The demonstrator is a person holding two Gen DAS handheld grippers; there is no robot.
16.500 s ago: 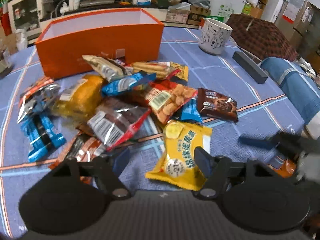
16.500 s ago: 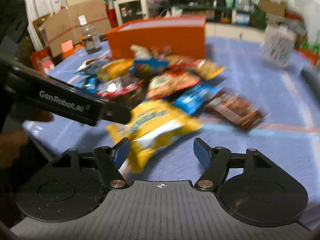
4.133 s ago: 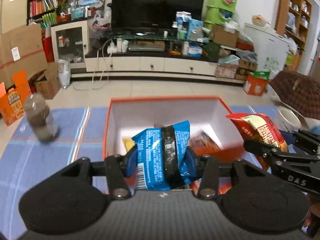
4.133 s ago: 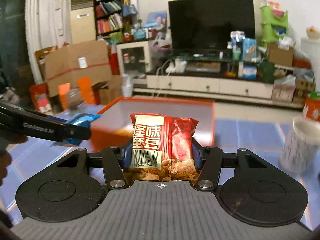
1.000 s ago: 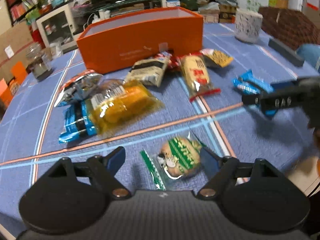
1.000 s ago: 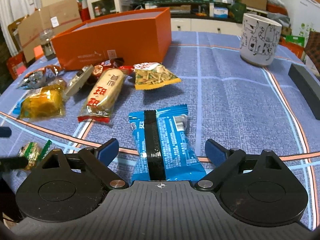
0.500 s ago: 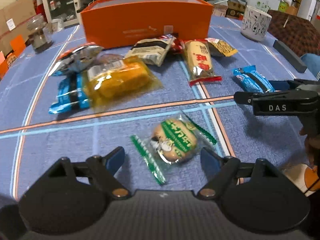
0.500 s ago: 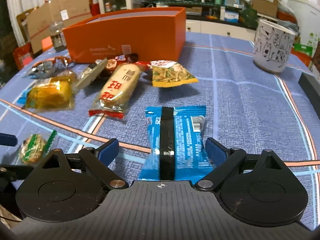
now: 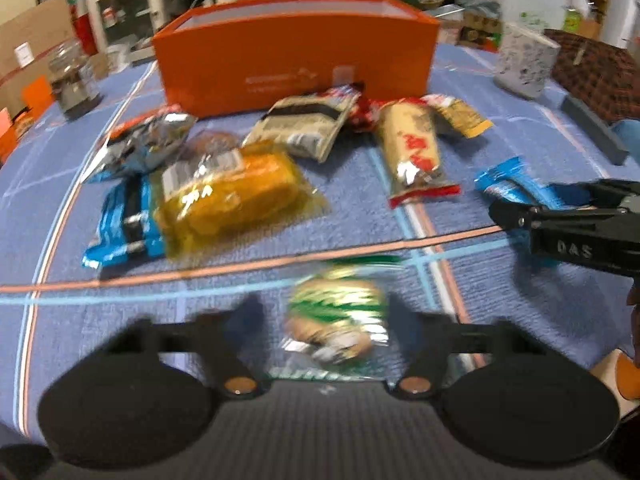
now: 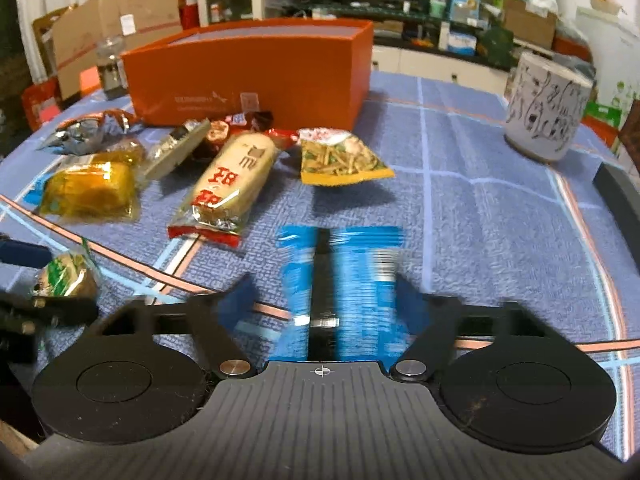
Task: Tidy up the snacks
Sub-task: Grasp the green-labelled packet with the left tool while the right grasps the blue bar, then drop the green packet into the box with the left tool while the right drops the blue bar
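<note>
Left wrist view: the left gripper (image 9: 326,312) has the green-and-white snack packet (image 9: 338,314) lying between its jaws on the blue desk (image 9: 360,204). The jaws have just been closing and are motion-blurred. The right one looks to reach the packet's side; a strip of cloth shows between the left one and the packet, so they have not yet clamped it. Half a second ago they stood wide on either side of the same packet, which lay a little further ahead. Beyond it lie the yellow cake packet (image 9: 228,196), a blue bar wrapper (image 9: 120,224) partly under it, a silver foil packet (image 9: 144,140), a beige packet (image 9: 308,124) and a long cream-and-red bar (image 9: 412,148), all in front of the orange box (image 9: 296,52). These have not shifted. The right gripper's black arm (image 9: 572,220) enters from the right over a blue wrapper.

Right wrist view: the right gripper (image 10: 326,300) pinches the blue snack packet (image 10: 340,276), which runs lengthwise between the jaws. The jaws have just been closing; the packet, flat and wide half a second ago, now looks squeezed narrower with its far edge raised. Past it are the cream-and-red bar, a green-and-yellow stick-snack bag (image 10: 340,158) and the orange box. A patterned mug (image 10: 546,108) stands far right. The green-and-white packet shows at the lower left, by the left gripper's jaws.
</note>
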